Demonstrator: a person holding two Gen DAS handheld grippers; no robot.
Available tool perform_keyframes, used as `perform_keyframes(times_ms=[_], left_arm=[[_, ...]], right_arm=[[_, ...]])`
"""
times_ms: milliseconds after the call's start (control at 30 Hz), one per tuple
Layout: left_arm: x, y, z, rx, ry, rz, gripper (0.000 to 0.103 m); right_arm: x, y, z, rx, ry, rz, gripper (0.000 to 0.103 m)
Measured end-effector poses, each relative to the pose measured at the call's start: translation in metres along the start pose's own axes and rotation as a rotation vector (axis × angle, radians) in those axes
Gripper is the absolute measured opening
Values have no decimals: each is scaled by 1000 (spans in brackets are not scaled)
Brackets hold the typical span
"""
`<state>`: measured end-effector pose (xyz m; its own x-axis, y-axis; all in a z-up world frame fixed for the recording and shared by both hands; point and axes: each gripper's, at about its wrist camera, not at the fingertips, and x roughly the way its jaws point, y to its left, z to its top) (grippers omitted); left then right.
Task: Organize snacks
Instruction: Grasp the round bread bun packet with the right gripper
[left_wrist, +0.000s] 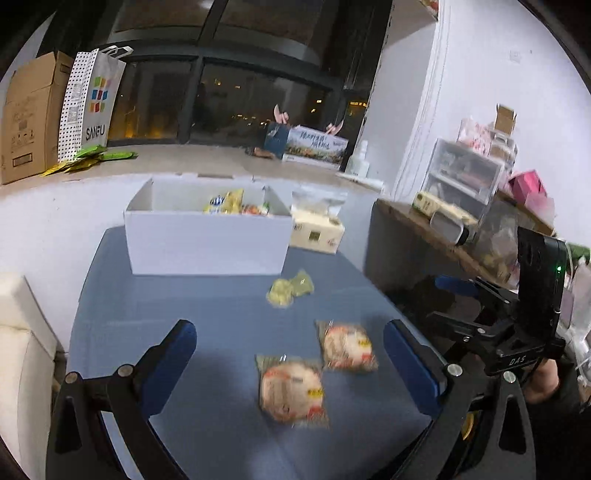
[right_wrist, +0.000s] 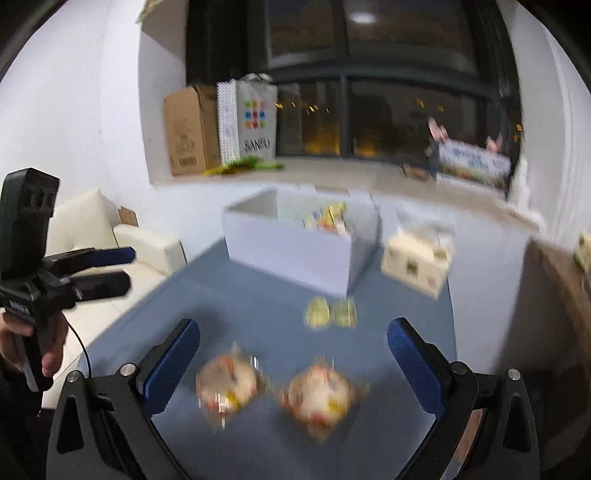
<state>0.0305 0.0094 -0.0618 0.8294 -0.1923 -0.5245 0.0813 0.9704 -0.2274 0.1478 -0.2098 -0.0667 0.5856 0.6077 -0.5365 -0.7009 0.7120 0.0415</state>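
Note:
Two round snacks in clear wrappers lie on the blue table (left_wrist: 177, 306): the nearer packet (left_wrist: 291, 391) and the farther packet (left_wrist: 347, 345). Both sit between the wide-open fingers of my left gripper (left_wrist: 290, 326), untouched. A small yellow-green packet (left_wrist: 290, 288) lies beyond them, in front of the white box (left_wrist: 207, 243), which holds several snacks. In the right wrist view, blurred, the two packets (right_wrist: 229, 387) (right_wrist: 321, 395) lie below my open, empty right gripper (right_wrist: 294, 326); the yellow-green packet (right_wrist: 330, 312) and box (right_wrist: 288, 251) are ahead.
A tissue pack (left_wrist: 317, 232) stands right of the box. A dark desk (left_wrist: 402, 251) with cluttered drawers borders the table's right side, and a cream sofa (right_wrist: 144, 243) its left. A cardboard box (left_wrist: 33, 114) and shopping bag (left_wrist: 92, 103) stand on the window ledge.

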Motion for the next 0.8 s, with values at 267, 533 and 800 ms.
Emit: perform_keyframes(times_ms=[267, 533, 800], left_arm=[[-3, -6, -10, 9, 5, -1, 103], [-2, -1, -14, 10, 19, 7, 103], [0, 10, -24, -4, 44, 22, 103]], right_arm=[[27, -24, -51, 198, 175, 9, 103], [85, -32, -59, 308, 325, -111, 103], [143, -22, -63, 271, 440, -245, 103]])
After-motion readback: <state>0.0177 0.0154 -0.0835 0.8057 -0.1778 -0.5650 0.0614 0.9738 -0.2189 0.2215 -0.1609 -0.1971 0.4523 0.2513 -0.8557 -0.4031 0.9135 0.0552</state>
